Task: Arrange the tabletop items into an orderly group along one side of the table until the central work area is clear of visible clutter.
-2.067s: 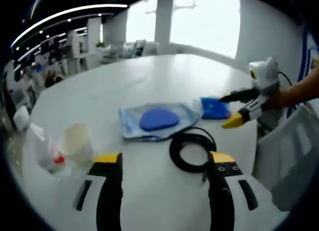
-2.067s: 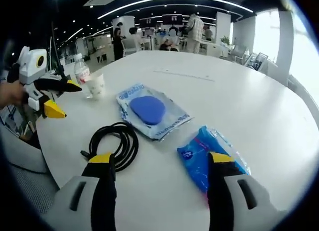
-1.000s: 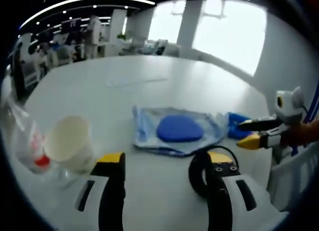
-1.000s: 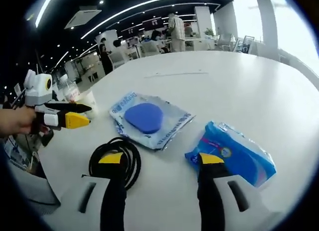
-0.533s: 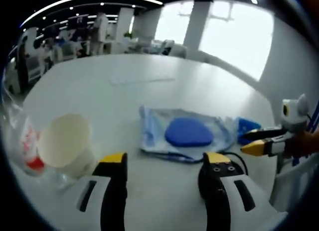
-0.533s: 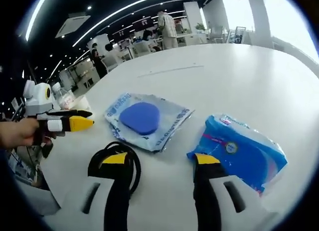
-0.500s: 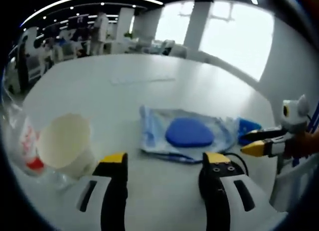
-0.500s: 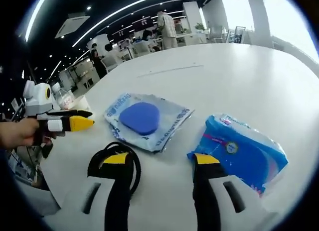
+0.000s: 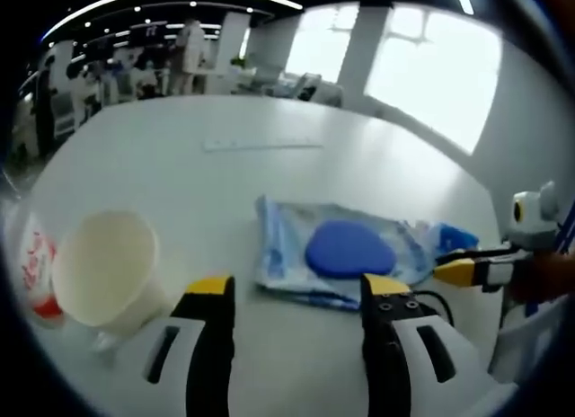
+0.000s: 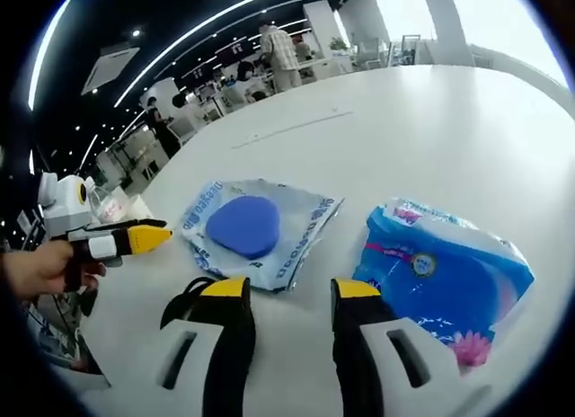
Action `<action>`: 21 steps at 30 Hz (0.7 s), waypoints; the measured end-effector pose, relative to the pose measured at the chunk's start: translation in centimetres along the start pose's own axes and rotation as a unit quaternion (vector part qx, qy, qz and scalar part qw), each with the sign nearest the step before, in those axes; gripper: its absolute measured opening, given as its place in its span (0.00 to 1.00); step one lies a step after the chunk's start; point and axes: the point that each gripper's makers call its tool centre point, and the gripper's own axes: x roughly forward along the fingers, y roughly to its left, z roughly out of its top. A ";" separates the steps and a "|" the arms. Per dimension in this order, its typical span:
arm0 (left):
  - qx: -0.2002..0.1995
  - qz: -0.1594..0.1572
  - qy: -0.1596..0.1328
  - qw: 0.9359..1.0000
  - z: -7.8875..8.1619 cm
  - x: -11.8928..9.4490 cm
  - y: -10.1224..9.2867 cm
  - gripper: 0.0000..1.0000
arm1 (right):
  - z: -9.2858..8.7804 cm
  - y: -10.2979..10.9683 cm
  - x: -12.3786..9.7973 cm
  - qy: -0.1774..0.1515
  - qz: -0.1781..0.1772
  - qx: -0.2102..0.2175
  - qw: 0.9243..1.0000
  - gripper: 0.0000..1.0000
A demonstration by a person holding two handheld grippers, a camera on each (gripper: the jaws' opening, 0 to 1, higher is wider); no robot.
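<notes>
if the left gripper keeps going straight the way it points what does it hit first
Probably the clear packet with the blue pad, lying just ahead of the left gripper. The paper cup sits off to its left. Depth is uncertain.

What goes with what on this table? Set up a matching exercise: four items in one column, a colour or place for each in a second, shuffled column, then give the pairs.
Items
1. paper cup
2. tissue pack
3. coiled cable
4. clear pouch

Descriptions
A. black, partly behind the right gripper's left jaw
B. cream, beside the left gripper's left jaw
C. holds a flat blue oval piece
D. bright blue wrapper with a pink flower, by the right gripper's right jaw

Pairs: 1-B, 2-D, 3-A, 4-C
</notes>
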 end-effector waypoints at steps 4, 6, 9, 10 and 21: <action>-0.005 0.002 0.004 1.000 -0.2 0.6 0.2 0.50 | -0.2 0.3 0.5 0.002 0.004 0.017 1.000 0.31; -0.009 0.002 0.006 1.000 -0.3 0.8 0.2 0.50 | -0.3 0.3 0.7 0.004 0.004 0.021 1.000 0.29; -0.026 0.007 0.006 1.000 -0.4 1.5 0.6 0.48 | -0.4 0.5 1.1 0.005 0.005 0.027 1.000 0.27; -0.036 0.014 0.004 0.999 -0.3 1.7 0.8 0.46 | -0.4 0.6 1.2 0.005 0.005 0.028 1.000 0.26; -0.076 0.030 -0.009 0.997 -0.7 2.4 1.5 0.28 | -0.7 0.9 2.3 0.014 0.008 0.047 0.999 0.15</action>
